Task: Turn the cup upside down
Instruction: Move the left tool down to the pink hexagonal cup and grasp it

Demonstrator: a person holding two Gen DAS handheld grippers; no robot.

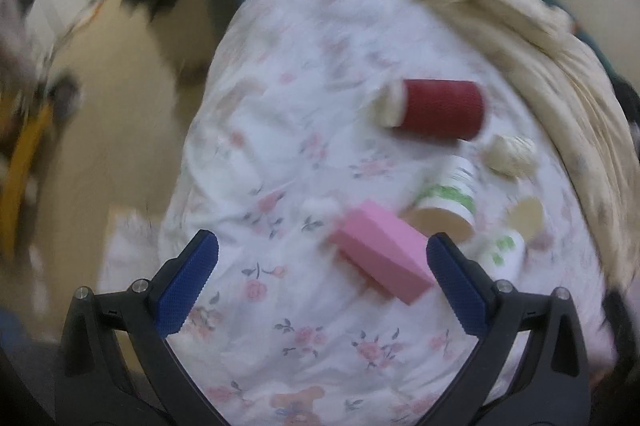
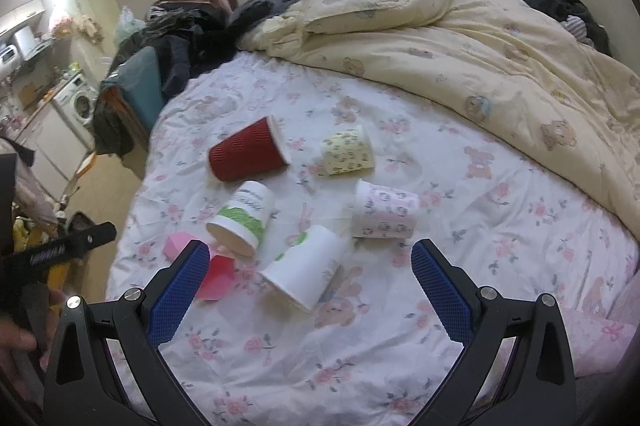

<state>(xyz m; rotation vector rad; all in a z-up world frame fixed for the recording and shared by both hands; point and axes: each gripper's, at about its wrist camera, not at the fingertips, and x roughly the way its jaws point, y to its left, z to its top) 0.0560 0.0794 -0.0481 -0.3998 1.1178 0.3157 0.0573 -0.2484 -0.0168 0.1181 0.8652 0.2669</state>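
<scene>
On the flowered bed sheet, from left to right, lie a pink box, a red ribbed cup, a green-printed cup, a plain white cup, a yellow patterned cup and a pink patterned cup, all on their sides. The left gripper and the right gripper hover above with jaws spread, holding nothing.

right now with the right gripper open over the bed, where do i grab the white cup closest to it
Probably grip the white cup across its side wall near the middle, coming down from above. It lies on its side on the sheet, its rim toward the right gripper, so the rounded wall faces up and both flanks are free. The open fingers look wide enough to straddle it.
</scene>
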